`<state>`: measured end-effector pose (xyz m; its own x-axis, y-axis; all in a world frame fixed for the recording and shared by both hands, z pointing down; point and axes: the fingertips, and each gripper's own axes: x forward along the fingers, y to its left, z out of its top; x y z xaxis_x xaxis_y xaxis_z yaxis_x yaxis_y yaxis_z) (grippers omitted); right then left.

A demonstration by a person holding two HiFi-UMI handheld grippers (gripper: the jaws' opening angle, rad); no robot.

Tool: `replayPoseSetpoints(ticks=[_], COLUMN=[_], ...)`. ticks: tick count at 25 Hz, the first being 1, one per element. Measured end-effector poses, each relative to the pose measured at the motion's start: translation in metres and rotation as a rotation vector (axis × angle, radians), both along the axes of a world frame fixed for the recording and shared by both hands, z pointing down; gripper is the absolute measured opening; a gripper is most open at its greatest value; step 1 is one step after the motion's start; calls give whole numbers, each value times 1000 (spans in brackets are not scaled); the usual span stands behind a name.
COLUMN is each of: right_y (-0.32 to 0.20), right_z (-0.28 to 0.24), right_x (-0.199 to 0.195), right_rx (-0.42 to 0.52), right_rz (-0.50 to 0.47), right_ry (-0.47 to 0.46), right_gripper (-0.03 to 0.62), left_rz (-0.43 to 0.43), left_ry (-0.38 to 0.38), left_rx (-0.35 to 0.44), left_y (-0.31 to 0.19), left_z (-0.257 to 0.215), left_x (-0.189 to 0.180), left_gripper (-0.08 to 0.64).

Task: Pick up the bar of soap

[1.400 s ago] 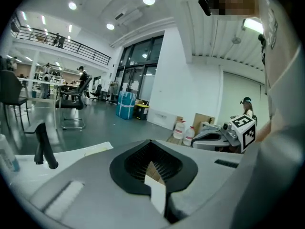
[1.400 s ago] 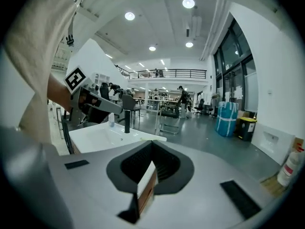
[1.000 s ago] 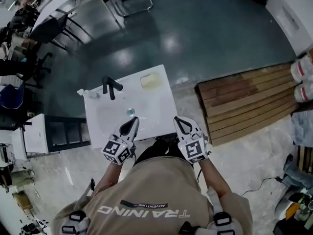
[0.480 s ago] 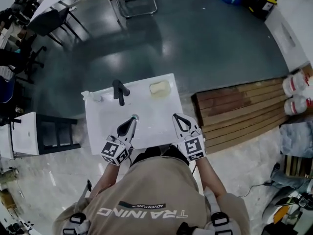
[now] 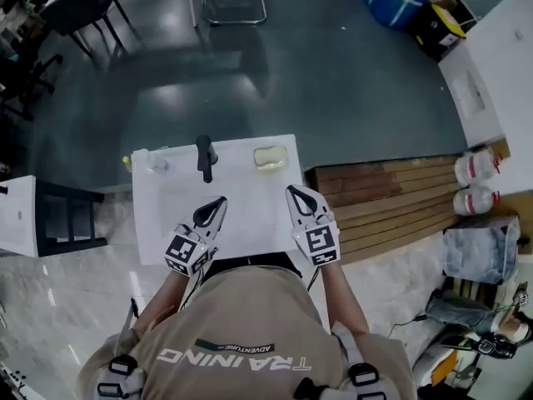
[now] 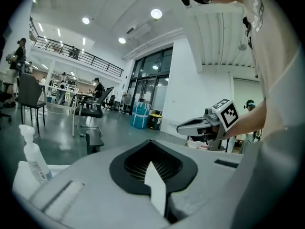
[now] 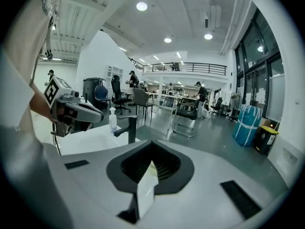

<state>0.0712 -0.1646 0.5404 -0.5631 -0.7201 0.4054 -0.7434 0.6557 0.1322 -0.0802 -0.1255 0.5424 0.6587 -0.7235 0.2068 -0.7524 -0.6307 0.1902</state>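
Soap bar (image 5: 270, 157) beyond right claw (image 5: 292, 192), untouched

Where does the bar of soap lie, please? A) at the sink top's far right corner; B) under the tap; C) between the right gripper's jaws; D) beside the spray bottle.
A: the bar of soap lies on the far right corner of the sink top, right of the black tap, clear of the shut right gripper.

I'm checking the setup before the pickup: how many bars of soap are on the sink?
1. The bar of soap lies on the sink's far right corner, right of the faucet. None appears hidden.
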Motion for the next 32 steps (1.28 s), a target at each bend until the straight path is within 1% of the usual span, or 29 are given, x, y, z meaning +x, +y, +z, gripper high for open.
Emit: replayPoseSetpoints(ticks=[2,5,10,13,17,21,26,27,29,31,32], right_y=[-6,-18,-29,-37,-50,-60,-80,-83,-88,-92,-94], right_z=[1,7,34,48,70,91,119,127,140,152,158], right_x=[2,3,-13,-23,-34,-36,-41,-42,-42,-43,-42], right_rx=[-2,-10,-94,-93,-105,-130,-120,-126,-146,-157,-162], right_rz=[-15,-42,-142,-218,-329,-402,-520,-545,-592,-634,-657], right_ry=[11,16,22,70,135,257,445,481,543,603,638], right_gripper=[5,5,5,5,5,5,7,22,93,108,129], left_rz=[-9,-30,-84,-124,-155,-168,-171,-174,-177,-177,-175], left_ry=[11,6,-20,-28,-31,-18,-16,-12,-3,3,5], left_rx=[-6,-13,-44,-53,-71,-87,-92,-96,-103,-109,-111], left_y=[0,-4,-7,-14,-24,-27,-32,-33,-33,-32,-32], left_z=[1,3,10,14,16,18,24,25,28,30,31], left_x=[4,9,-4,-13,-13,-10,-13,-13,-12,-10,-9], left_gripper=[-3,-4,-5,-4,-5,-5,-4,-5,-4,-4,-5])
